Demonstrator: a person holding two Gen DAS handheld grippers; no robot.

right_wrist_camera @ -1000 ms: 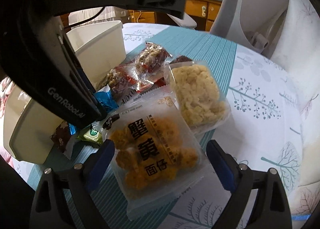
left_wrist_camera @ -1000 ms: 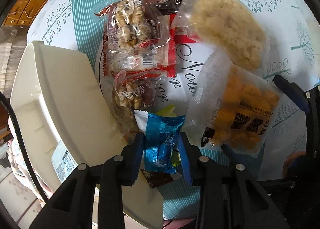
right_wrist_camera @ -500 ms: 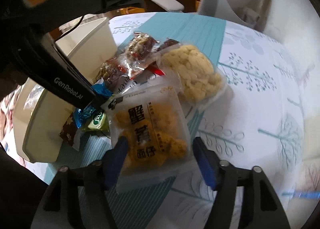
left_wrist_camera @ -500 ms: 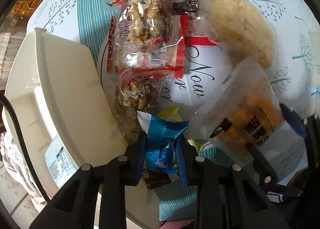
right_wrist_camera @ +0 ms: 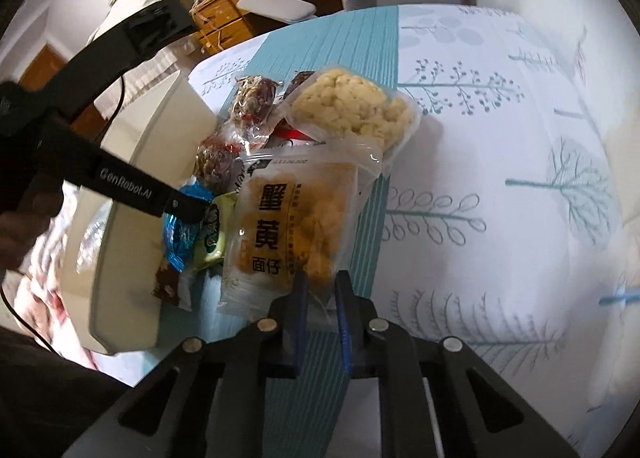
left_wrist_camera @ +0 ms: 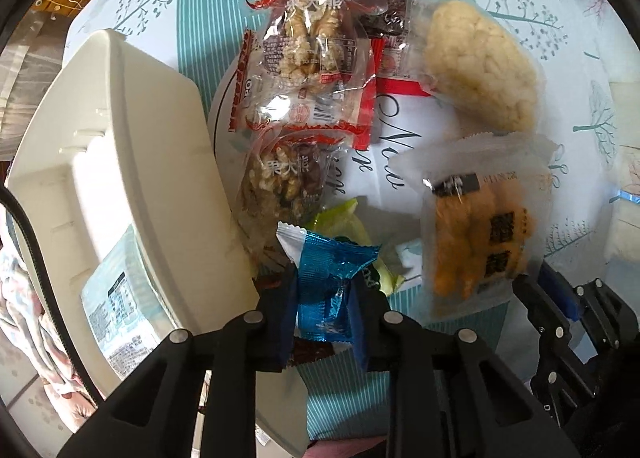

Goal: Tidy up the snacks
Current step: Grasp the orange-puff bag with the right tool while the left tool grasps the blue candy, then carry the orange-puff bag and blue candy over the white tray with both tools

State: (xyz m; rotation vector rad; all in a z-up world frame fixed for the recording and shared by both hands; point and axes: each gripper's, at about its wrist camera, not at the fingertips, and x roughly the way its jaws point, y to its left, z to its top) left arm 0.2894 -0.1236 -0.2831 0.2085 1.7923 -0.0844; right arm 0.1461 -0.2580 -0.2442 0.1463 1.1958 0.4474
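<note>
The left gripper [left_wrist_camera: 324, 300] has just closed, clamping the blue packet [left_wrist_camera: 328, 286] beside the white bin [left_wrist_camera: 120, 162]. The right gripper [right_wrist_camera: 320, 294] has just pinched the near edge of the orange snack bag [right_wrist_camera: 288, 218].

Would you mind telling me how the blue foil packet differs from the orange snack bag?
The blue foil packet is small, opaque and crinkled; the orange snack bag is larger, clear and flat. The left gripper pinches the packet, the right gripper the bag's edge. Both are sealed snacks.
</note>
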